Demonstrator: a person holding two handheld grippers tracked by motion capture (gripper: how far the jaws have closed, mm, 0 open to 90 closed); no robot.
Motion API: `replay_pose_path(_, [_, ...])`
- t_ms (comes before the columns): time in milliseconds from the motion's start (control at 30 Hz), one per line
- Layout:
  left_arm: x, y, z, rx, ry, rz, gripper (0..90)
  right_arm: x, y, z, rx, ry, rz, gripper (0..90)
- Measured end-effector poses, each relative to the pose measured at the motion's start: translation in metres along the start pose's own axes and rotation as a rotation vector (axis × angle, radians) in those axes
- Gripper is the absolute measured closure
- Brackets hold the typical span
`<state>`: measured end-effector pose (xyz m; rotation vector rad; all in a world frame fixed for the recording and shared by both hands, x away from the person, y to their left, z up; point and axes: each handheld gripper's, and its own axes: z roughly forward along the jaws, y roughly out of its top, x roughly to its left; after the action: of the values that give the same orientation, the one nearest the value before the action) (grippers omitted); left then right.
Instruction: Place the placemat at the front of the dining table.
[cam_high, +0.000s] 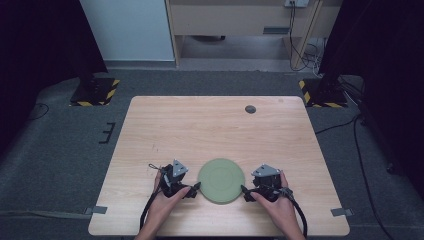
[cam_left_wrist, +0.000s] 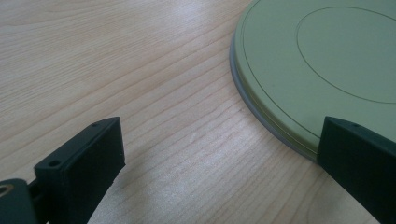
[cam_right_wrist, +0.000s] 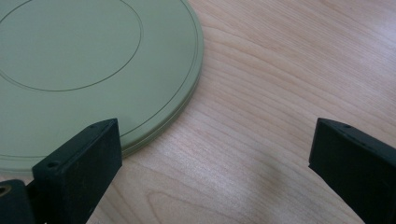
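The green disc (cam_high: 221, 180) lies flat on the worktop (cam_high: 215, 125) directly between the left gripper (cam_high: 196, 187) and right gripper (cam_high: 244, 192), both with jaws spread and about equally near its opposite edges.

text: none legible | labels: none | numbers: none | signs: none

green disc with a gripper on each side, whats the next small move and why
Probably ease both grippers inward toward the green disc. The left gripper and right gripper flank it with jaws wide open, and in each gripper view one jaw overlaps the disc's edge without clamping. The disc lies flat on the table, so nothing is gripped yet.
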<state>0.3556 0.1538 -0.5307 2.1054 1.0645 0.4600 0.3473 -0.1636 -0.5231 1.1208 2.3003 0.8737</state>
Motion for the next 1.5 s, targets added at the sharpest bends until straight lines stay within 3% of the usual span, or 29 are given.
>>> replay_pose_path(333, [0.0027, 0.0009, 0.0017, -0.008, 0.013, -0.012, 0.6, -0.0012, 0.0036, 0.0047, 0.002, -0.035, 0.029, 0.8])
replay_pose_path(533, [0.0033, 0.0014, -0.0024, -0.008, -0.023, 0.015, 2.6, -0.0001, 0.0019, 0.0016, 0.0, -0.008, 0.018, 4.5])
replay_pose_path(700, [0.0025, 0.0005, -0.0011, -0.005, -0.023, 0.015, 2.6, 0.0016, 0.001, 0.0011, 0.006, 0.003, 0.001, 4.7])
replay_pose_path(1067, [-0.0002, 0.0019, 0.001, -0.001, 0.01, 0.015, 0.6, 0.0019, 0.0024, 0.0026, 0.007, -0.01, 0.008, 1.8])
replay_pose_path(1500, [0.0018, 0.003, 0.0041, -0.008, 0.032, -0.019, 0.0, 0.0005, 0.0061, 0.0077, -0.004, -0.048, 0.042, 0.6])
